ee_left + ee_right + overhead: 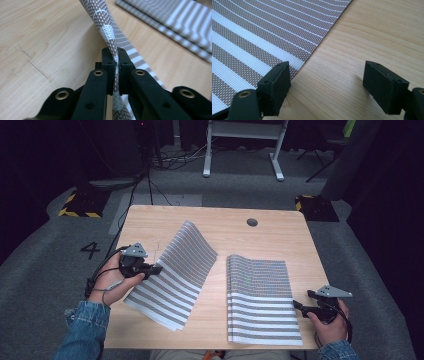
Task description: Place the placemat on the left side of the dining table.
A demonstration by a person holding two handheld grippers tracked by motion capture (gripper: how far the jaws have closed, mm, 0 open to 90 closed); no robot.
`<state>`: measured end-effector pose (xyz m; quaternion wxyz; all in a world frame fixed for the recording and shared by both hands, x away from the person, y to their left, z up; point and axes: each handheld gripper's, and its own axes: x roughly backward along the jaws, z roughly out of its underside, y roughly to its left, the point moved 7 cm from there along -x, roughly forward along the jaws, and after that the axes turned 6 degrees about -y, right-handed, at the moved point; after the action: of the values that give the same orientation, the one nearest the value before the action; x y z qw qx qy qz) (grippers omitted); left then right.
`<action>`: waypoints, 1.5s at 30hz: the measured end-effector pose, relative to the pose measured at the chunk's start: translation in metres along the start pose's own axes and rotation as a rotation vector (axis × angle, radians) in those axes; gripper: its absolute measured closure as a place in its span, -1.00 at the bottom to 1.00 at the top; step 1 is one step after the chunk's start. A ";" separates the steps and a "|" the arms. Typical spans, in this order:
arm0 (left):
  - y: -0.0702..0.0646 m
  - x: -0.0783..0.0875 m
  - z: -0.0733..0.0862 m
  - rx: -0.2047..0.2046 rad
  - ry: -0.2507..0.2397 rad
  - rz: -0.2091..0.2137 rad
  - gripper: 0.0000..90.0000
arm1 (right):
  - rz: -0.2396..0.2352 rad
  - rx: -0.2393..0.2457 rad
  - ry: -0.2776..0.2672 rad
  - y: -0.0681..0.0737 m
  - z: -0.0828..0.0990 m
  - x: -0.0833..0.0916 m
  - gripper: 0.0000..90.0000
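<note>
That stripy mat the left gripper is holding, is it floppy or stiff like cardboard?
Probably in between. The striped mat curves smoothly where the left gripper lifts its edge, without drooping, so it is likely bendy but springy. Its woven mesh looks thin, so it is probably light.

On the wooden tabletop [230, 225], the left claw [156, 269] grips the edge of a striped mat [172, 275] whose far part lifts and curls, while a stack of like mats [260, 297] lies flat just beside the right claw [299, 305], held in the person's right hand [330, 325].
</note>
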<state>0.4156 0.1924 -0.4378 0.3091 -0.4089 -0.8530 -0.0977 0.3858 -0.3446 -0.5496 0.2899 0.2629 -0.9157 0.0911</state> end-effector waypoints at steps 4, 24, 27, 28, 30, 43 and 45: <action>0.035 -0.009 0.001 0.025 -0.101 -0.207 -0.25 | 0.000 0.000 0.000 0.000 0.000 0.000 -0.51; -0.050 -0.049 -0.007 -0.044 -0.071 -0.103 -0.30 | -0.001 -0.002 0.000 0.000 0.000 0.000 -0.51; -0.064 -0.072 -0.002 -0.050 -0.029 -0.078 -0.30 | -0.001 -0.003 0.000 0.000 0.000 0.000 -0.51; -0.067 -0.079 0.000 -0.049 -0.022 -0.072 -0.29 | -0.002 -0.003 0.000 0.000 0.000 0.000 -0.51; -0.070 -0.095 0.005 -0.062 0.012 -0.066 -0.29 | -0.002 0.001 0.000 0.000 0.000 0.000 -0.51; -0.059 -0.153 0.027 -0.009 0.122 -0.113 -0.35 | -0.005 0.001 0.000 0.000 0.000 0.000 -0.50; -0.058 -0.153 0.027 -0.017 0.117 -0.112 -0.34 | -0.006 0.002 0.000 0.000 0.000 0.000 -0.50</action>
<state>0.4322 0.0687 -0.5465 0.3488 -0.3566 -0.8543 -0.1459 0.3861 -0.3446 -0.5496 0.2898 0.2659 -0.9149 0.0911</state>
